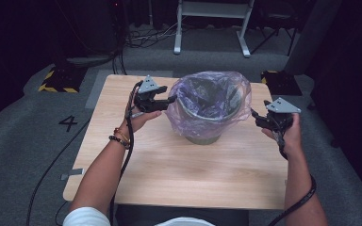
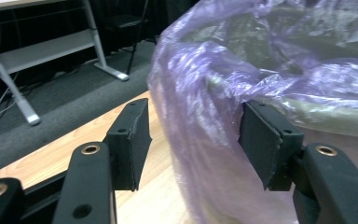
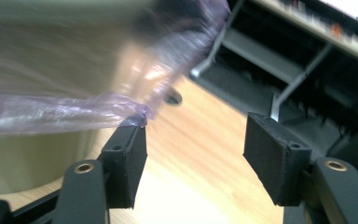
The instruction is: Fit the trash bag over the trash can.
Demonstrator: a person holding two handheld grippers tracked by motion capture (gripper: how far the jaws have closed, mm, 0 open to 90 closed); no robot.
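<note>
A grey-green bin point(image 1: 202, 134) lined with a thin purple plastic bag point(image 1: 209, 101) stands at the middle back of the wooden table point(image 1: 169, 174). The bag's rim is folded loosely over the bin's edge. My left gripper point(image 1: 169, 100) sits at the bin's left side. In the left gripper view its jaws point(image 2: 193, 140) stand wide apart with the hanging bag film point(image 2: 200, 93) between them, brushing the right pad point(image 2: 261, 140). My right gripper point(image 1: 255, 115) is held at the bin's right side, open point(image 3: 196, 158), with a bag edge point(image 3: 121, 112) lying just over its left pad.
Grey carpet surrounds the table. A white desk frame point(image 1: 212, 28) stands behind it, with cables on the floor nearby. Yellow-black striped floor plates point(image 1: 56, 80) lie at the far left and far right. A "4" point(image 1: 68, 123) is marked on the floor at the left.
</note>
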